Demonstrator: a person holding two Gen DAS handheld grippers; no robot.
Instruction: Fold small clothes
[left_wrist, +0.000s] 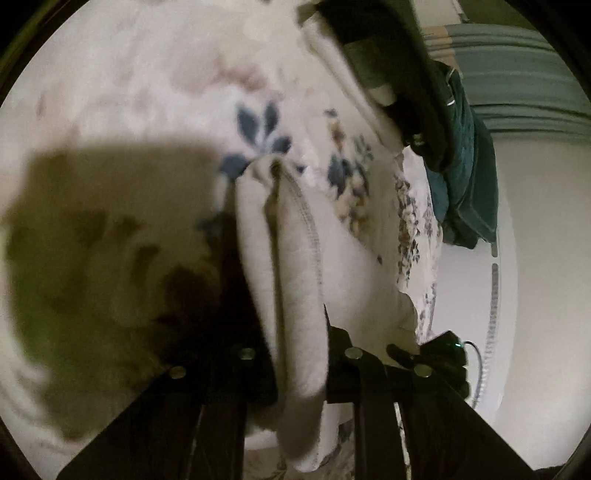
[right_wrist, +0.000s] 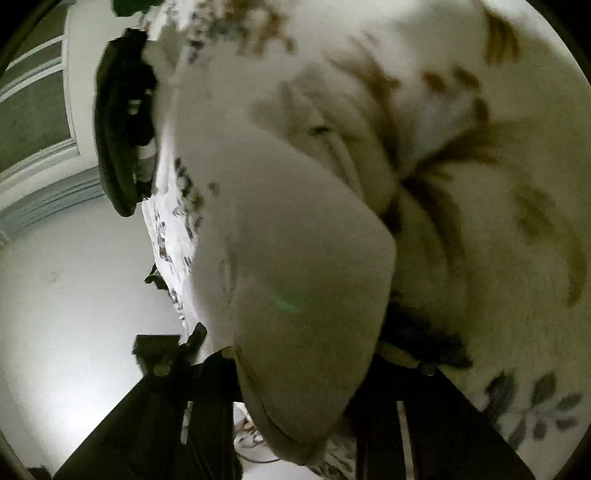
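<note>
Left gripper (left_wrist: 301, 354) clamps a white garment (left_wrist: 291, 258) running toward twelve o'clock over a floral sheet (left_wrist: 147, 92); right gripper (right_wrist: 303, 369) seemingly grips it too, jaws hidden.

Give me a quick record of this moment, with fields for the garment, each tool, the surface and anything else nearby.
garment: white cloth, bunched and hanging between both tools
left tool: shut on the cloth
right tool: cloth draped over it, fingers hidden
surface: floral sheet
nearby: teal clothes and dark clothes at the sheet's edge
blur: both views smeared
</note>
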